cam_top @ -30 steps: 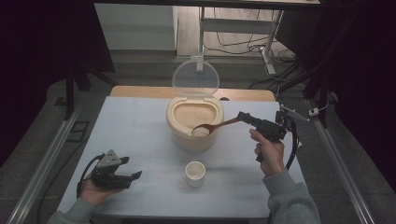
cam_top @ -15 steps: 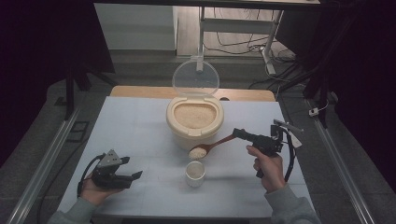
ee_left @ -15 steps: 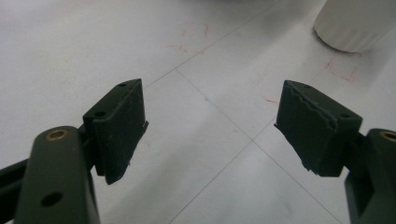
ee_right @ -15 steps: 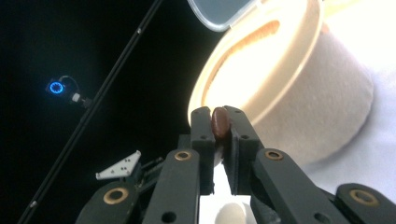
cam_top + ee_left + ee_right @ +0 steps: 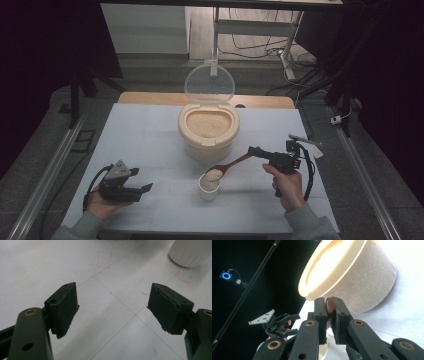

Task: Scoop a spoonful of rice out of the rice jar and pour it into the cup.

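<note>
High view: right gripper (image 5: 256,151) clamps spoon (image 5: 227,167) over cup (image 5: 208,188) | left gripper (image 5: 142,186) agape | cup interior hidden

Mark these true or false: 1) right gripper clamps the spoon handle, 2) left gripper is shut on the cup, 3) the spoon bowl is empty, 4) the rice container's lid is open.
1) True: the right gripper has its jaws closed on the handle of the wooden spoon.
2) False: the left gripper is open over the bare table, off to the side of the white cup.
3) False: the spoon carries rice, just above the cup.
4) True: the clear lid stands upright behind the rice container.
</note>
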A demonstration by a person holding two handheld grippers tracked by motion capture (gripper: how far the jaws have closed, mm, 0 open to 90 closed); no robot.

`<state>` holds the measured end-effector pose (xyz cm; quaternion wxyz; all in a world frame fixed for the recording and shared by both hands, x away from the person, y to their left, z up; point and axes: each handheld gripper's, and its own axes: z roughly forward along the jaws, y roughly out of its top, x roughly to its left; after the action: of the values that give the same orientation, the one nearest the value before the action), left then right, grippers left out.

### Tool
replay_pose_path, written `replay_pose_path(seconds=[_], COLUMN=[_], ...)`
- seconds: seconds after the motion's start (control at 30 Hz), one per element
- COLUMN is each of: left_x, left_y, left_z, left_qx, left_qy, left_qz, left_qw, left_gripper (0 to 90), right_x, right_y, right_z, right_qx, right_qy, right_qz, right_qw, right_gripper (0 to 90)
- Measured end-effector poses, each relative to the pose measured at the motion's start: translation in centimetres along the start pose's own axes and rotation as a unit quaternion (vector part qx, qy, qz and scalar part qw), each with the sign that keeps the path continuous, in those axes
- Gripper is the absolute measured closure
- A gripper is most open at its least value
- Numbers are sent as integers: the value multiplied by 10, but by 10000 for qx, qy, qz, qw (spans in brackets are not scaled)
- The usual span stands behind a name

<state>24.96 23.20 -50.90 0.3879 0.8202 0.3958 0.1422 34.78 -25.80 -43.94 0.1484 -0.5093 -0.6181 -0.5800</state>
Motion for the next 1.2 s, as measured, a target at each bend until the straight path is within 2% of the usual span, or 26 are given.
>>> replay_pose_path(seconds=[0.37, 0.6, 0.87, 1.0, 1.2], left_x=[0, 0, 0, 0, 0], left_y=[0, 0, 0, 0, 0], left_z=[0, 0, 0, 0, 0], left_qx=[4, 4, 4, -1, 5], left_qy=[0, 1, 3, 5, 4], left_qz=[3, 2, 3, -4, 4], left_qw=[10000, 10000, 10000, 10000, 10000], left_gripper=[238, 238, 238, 238, 238], right_x=[11, 19, 24, 28, 36], right_y=[3, 4, 5, 4, 2], right_z=[6, 7, 5, 5, 3], right_qx=[130, 145, 109, 79, 12], right_qy=[-240, -333, -355, -351, -316], right_qz=[-421, -714, -918, -1131, -1584], right_qw=[9987, 9968, 9951, 9929, 9869], right_gripper=[826, 826, 826, 826, 826])
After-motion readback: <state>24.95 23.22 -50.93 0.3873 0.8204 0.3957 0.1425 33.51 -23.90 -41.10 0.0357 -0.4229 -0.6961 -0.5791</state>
